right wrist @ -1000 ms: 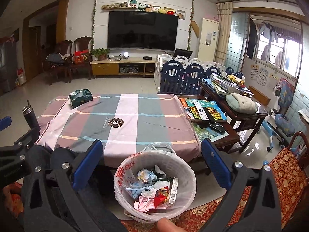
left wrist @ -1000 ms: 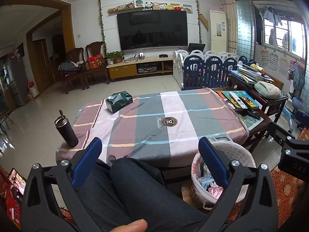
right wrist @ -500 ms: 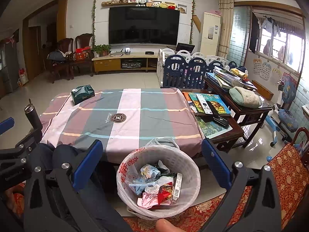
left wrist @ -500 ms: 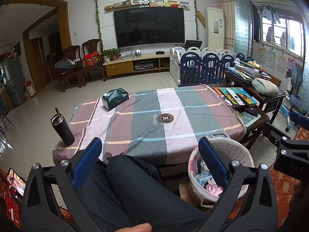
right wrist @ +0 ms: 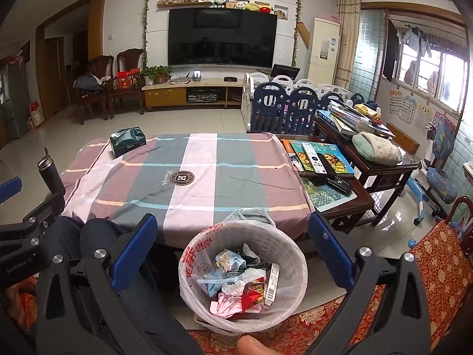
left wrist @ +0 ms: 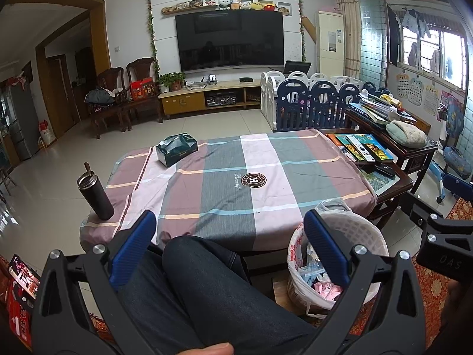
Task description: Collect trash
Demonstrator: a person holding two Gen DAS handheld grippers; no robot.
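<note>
A white mesh trash basket (right wrist: 291, 254) lined with a plastic bag stands on the floor in front of the table, holding several wrappers (right wrist: 242, 284). It also shows in the left wrist view (left wrist: 365, 233). My right gripper (right wrist: 230, 245) is open and empty, held above the basket. My left gripper (left wrist: 229, 238) is open and empty, held over the person's dark-trousered legs (left wrist: 207, 284), left of the basket. The table's plaid cloth (left wrist: 236, 177) carries a green tissue box (left wrist: 176, 149) and a dark bottle (left wrist: 95, 195).
A dark wooden side table (right wrist: 331, 189) with books and remotes stands right of the plaid table. A taller table (right wrist: 369, 159) with a cushion and book stack is behind it. A red patterned rug (right wrist: 437, 266) lies at right. TV wall and playpen fence (right wrist: 283, 109) are far back.
Both grippers have drawn back and risen slightly, so the table and basket sit lower and farther in view. Both stay open and empty.
</note>
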